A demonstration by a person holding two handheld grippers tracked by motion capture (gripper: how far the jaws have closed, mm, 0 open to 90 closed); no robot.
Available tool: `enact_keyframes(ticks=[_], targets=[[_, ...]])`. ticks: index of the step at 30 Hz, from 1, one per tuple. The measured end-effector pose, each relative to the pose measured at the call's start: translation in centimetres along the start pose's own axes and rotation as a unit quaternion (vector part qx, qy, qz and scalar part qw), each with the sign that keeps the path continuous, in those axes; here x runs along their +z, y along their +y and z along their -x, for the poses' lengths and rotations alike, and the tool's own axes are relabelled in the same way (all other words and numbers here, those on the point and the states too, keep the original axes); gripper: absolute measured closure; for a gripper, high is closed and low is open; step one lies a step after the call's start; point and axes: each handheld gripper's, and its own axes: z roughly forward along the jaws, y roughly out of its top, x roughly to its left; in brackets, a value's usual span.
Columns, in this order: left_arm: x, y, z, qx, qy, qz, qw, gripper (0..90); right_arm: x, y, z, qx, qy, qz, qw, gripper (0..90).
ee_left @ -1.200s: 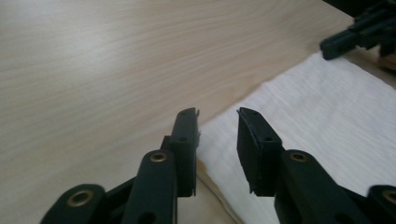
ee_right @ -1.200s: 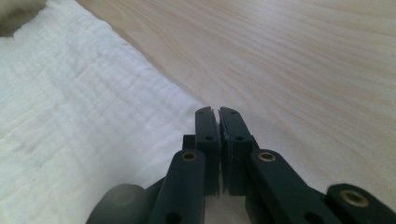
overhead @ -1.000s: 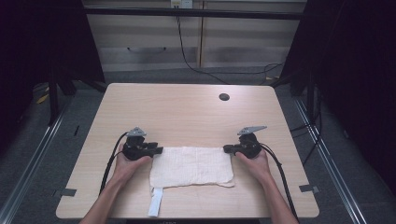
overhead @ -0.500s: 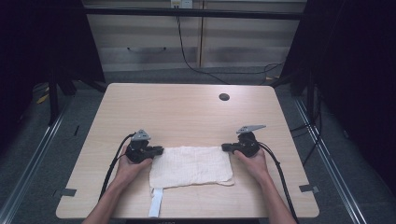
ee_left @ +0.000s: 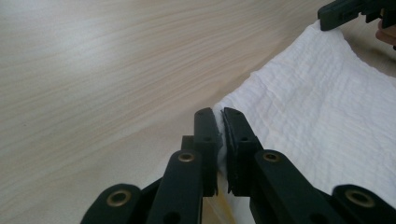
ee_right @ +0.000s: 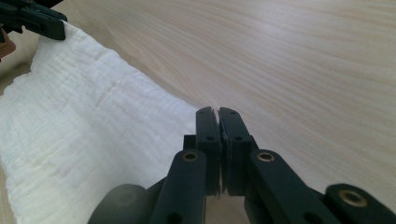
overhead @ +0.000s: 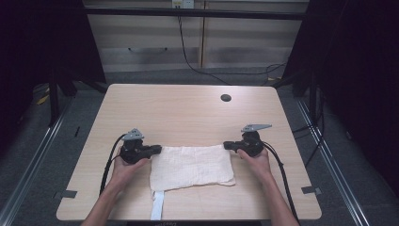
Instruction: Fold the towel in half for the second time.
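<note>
The table is the big stage, pale wood-grain laminate, smooth and matte, with a small dark round port well beyond the jaws; on it, stretched between the two grippers, lies the white cloth, a soft crinkled gauze folded into a rough rectangle, a narrow strap trailing off its near edge; the left gripper has its black jaws clamped on one far corner, a sliver of fabric showing between the pads; the right gripper has its jaws pressed together on the opposite corner. To do this well, I'd say: lift both corners level, keep even tension, and carry the edge across without letting the gauze slip.
</note>
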Motion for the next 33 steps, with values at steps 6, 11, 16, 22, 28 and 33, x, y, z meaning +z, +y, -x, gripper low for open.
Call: enact_keyframes(ticks=[6, 11, 16, 22, 28, 33], targets=[[-1.0, 1.1, 0.8, 0.019, 0.000, 0.017, 0.9997, 84.9, -0.7, 0.7, -0.3, -0.011, 0.001, 0.009, 0.9999, 88.5], [-1.7, 1.8, 1.1, 0.022, -0.001, 0.025, 0.9995, 84.9, -1.3, 1.5, -0.8, -0.023, 0.000, 0.014, 0.9996, 88.5], [-1.8, 2.2, 1.5, 0.026, -0.002, 0.028, 0.9993, 84.7, -2.1, 2.4, -1.2, -0.034, -0.002, 0.025, 0.9991, 88.5], [-1.2, 1.5, 1.1, 0.016, 0.006, 0.014, 0.9998, 84.7, -2.2, 2.3, -2.0, -0.054, 0.004, 0.017, 0.9984, 88.4], [-1.0, 1.2, 0.8, 0.005, 0.015, 0.012, 0.9998, 84.8, -2.6, 1.8, -3.3, -0.073, 0.025, 0.012, 0.9969, 88.3], [-0.8, 1.0, 0.6, -0.008, 0.029, 0.010, 0.9995, 84.8, -3.1, 0.8, -4.2, -0.081, 0.039, 0.012, 0.9959, 88.2]])
